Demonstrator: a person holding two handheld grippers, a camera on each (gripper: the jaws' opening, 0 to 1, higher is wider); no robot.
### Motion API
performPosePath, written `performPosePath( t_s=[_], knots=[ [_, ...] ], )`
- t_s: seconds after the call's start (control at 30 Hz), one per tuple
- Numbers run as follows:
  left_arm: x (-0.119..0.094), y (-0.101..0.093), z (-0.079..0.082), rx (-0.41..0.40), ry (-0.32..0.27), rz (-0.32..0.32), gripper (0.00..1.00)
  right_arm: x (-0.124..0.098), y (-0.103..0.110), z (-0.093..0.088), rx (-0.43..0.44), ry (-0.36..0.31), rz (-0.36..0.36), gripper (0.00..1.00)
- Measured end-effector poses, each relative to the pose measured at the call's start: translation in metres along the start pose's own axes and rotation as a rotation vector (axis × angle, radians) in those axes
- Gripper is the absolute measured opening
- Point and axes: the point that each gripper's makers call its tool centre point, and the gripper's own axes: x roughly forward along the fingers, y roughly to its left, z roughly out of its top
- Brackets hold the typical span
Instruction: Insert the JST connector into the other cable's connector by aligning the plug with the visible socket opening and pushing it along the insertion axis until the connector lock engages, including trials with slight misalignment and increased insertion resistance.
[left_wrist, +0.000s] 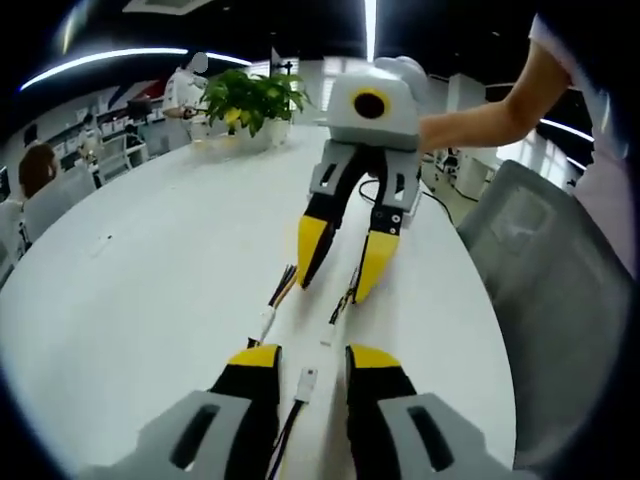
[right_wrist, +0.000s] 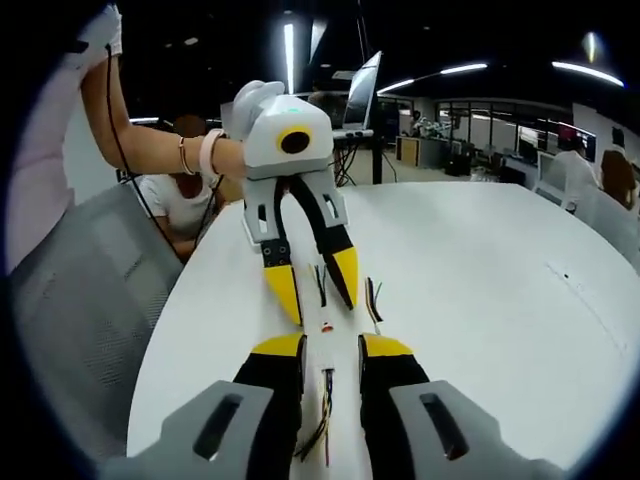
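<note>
The left tool (left_wrist: 310, 375) stands released around a white plug (left_wrist: 305, 383) on the bench (left_wrist: 150, 280); the right tool (right_wrist: 330, 375), also released, straddles its cable (right_wrist: 326, 400). Mating has not begun.

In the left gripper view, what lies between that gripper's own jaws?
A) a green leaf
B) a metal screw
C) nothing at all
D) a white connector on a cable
D: a white connector sits between the left gripper jaws, its cable trailing back toward the camera over the white table.
</note>
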Motion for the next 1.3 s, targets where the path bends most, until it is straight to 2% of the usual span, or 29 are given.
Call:
performPosePath(
  t_s=[0.1, 0.33, 0.8, 1.3],
  knots=[
    [0.0, -0.002, -0.004, -0.007, 0.003, 0.002, 0.2, 0.0, 0.003, -0.006, -0.022, 0.016, 0.004, 0.18],
    [0.001, -0.005, -0.013, -0.022, 0.015, -0.004, 0.2, 0.003, 0.003, -0.018, -0.002, 0.018, 0.012, 0.18],
    [0.004, -0.004, -0.019, -0.024, 0.019, -0.007, 0.2, 0.01, 0.006, -0.03, 0.021, 0.018, 0.01, 0.18],
    [0.004, 0.0, -0.025, -0.015, 0.016, -0.001, 0.19, 0.015, 0.009, -0.03, 0.025, -0.001, -0.008, 0.19]
  ],
)
